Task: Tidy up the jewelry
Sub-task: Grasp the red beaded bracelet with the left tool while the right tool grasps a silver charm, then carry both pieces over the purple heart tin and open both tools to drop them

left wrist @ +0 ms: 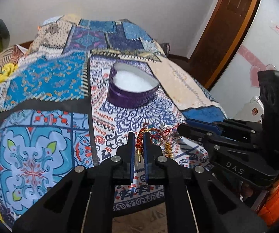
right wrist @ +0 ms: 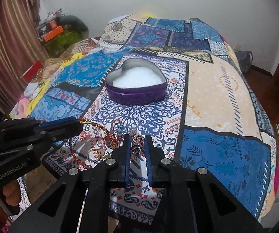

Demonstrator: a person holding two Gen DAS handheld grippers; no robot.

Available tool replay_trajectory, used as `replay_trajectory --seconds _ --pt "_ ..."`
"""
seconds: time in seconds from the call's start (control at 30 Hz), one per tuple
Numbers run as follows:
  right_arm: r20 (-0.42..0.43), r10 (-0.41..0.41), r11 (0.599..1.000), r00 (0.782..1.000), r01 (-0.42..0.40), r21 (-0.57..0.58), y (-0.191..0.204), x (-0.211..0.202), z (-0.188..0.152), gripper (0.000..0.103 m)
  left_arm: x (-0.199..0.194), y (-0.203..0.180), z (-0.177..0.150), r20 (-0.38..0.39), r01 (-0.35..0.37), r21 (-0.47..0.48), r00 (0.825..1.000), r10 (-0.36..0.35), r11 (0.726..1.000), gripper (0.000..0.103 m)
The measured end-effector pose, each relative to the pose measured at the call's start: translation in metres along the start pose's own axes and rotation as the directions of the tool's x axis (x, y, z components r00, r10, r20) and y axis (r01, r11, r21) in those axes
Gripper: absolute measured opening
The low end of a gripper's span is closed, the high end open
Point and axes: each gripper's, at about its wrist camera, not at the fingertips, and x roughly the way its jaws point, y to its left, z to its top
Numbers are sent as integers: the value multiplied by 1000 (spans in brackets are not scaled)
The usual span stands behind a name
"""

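Observation:
A purple heart-shaped tin point(left wrist: 132, 86) with white padding inside stands open on the patterned bedspread; it also shows in the right wrist view point(right wrist: 137, 85). A pile of jewelry point(right wrist: 104, 141) lies near the bed's front edge. My left gripper point(left wrist: 139, 138) has its jaws close around a red and gold braided bracelet point(left wrist: 139, 139). My right gripper point(right wrist: 137, 142) has its jaws around a silver ring point(right wrist: 137, 141). In the left wrist view the right gripper point(left wrist: 182, 131) comes in from the right. In the right wrist view the left gripper point(right wrist: 80, 124) comes in from the left.
Gold rings point(right wrist: 93, 155) and a blue-stone piece point(right wrist: 120, 126) lie in the pile. The patchwork bedspread point(right wrist: 217, 97) covers the bed. A wooden door point(left wrist: 222, 29) is at right, a curtain point(right wrist: 9, 38) and clutter point(right wrist: 57, 33) at left.

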Motion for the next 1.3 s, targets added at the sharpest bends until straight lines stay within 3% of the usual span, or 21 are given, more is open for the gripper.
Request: replay_trajectory --seconds 0.77,1.3 --pt "133 -56 998 990 53 27 -2 -49 11 12 -49 -16 34 165 -42 43 986 34 998 6" --pt "102 -61 998 993 61 1 -7 -11 34 12 -26 9 75 190 -18 17 982 15 1000 6"
